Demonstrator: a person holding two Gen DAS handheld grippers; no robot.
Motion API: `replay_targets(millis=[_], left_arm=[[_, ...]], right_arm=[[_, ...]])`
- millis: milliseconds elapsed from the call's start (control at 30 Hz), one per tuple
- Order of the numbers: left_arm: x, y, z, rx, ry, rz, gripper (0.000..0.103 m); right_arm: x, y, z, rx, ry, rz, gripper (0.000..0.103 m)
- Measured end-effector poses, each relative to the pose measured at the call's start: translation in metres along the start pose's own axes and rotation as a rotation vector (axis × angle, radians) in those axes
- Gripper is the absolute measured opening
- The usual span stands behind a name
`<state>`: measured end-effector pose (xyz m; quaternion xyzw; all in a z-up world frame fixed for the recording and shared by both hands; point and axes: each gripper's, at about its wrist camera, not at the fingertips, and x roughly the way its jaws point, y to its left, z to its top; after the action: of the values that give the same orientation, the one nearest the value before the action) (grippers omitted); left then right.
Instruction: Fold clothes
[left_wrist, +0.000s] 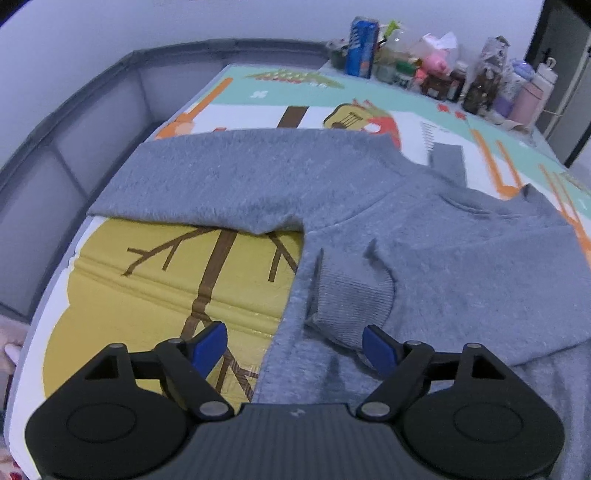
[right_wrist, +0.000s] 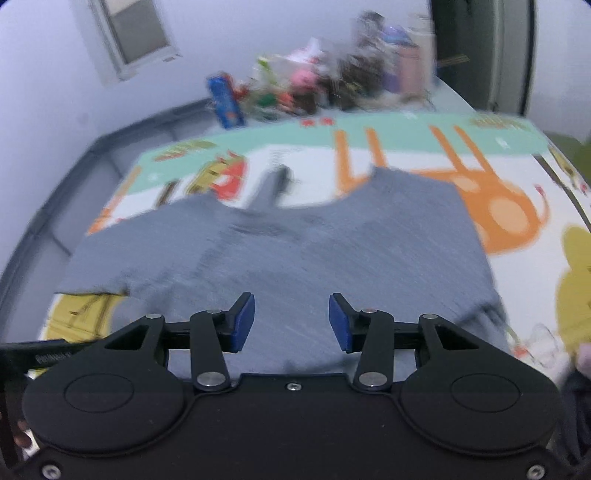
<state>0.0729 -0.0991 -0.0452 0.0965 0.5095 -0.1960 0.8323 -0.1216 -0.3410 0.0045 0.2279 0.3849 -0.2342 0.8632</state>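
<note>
A grey sweatshirt (left_wrist: 424, 236) lies on the printed play mat (left_wrist: 155, 291). One sleeve (left_wrist: 236, 181) stretches out flat to the left; the other is folded across the chest, its ribbed cuff (left_wrist: 351, 299) just ahead of my left gripper (left_wrist: 295, 349). That gripper hovers wide open over the garment's left edge, nothing between its blue pads (left_wrist: 210, 347). The right wrist view is blurred: the sweatshirt (right_wrist: 332, 243) fills the middle, and my right gripper (right_wrist: 291, 321) stands partly open above its body, with only cloth below and nothing pinched.
A row of bottles, a blue carton (left_wrist: 362, 48) and small toys (left_wrist: 436, 62) lines the far edge of the mat. A grey padded fence (left_wrist: 55, 147) borders the left side. A hand (left_wrist: 9, 354) shows at the left edge.
</note>
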Motion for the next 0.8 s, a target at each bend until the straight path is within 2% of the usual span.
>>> replay_targets(millis=[400,633,733,800], left_arm=[[0.036,0.015,0.025,-0.166,0.003,0.003,0.085],[0.054,0.011,0.034,-0.18,0.023,0.012,0.087],[0.059,0.009,0.033,-0.192,0.033,0.009,0.085],[0.062,0.007,0.032,-0.188,0.048,-0.003,0.078]], right_arm=[[0.014,-0.083,-0.03,0.077,0.061,-0.079,0.042],[0.034,-0.119,-0.03,0.171,0.095,-0.099,0.042],[0.042,-0.128,-0.026,0.194,0.096,-0.104,0.042],[0.049,-0.132,-0.022,0.201,0.106,-0.117,0.042]])
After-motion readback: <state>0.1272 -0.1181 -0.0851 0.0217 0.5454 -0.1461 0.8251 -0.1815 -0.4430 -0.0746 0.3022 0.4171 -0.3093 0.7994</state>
